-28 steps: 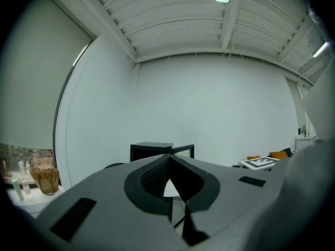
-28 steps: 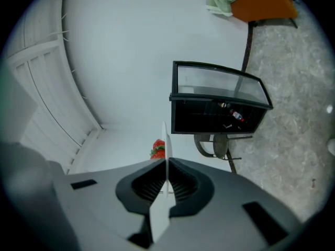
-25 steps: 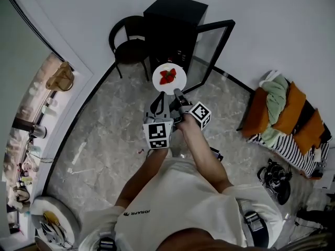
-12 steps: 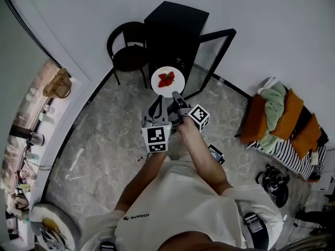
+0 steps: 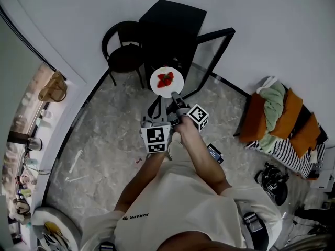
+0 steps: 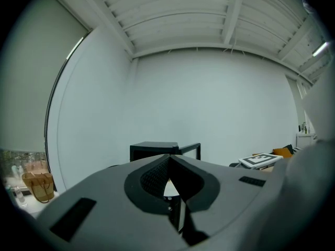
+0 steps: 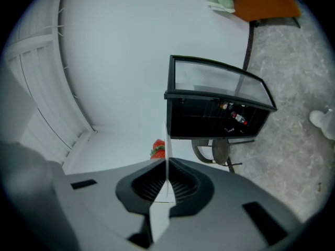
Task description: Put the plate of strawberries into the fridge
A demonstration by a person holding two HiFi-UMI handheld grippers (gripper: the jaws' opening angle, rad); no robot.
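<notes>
Grey marble floor [image 5: 104, 140] meets a white wall, with the black fridge [image 5: 170, 30] at upper centre, its glass door [image 5: 209, 61] open. The right tongs [image 5: 175, 95] pinch the rim of the white plate [image 5: 157, 86], which carries strawberries [image 5: 166, 79], just below the fridge. The left tongs [image 6: 168, 158] are pressed together, lower left of the plate.

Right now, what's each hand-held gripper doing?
Left hand-held gripper: closed, tips together, nothing clamped.
Right hand-held gripper: closed on the rim of the plate of strawberries.

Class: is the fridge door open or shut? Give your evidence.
Open: the glass door stands swung away from the black fridge, which leaves its front uncovered.
</notes>
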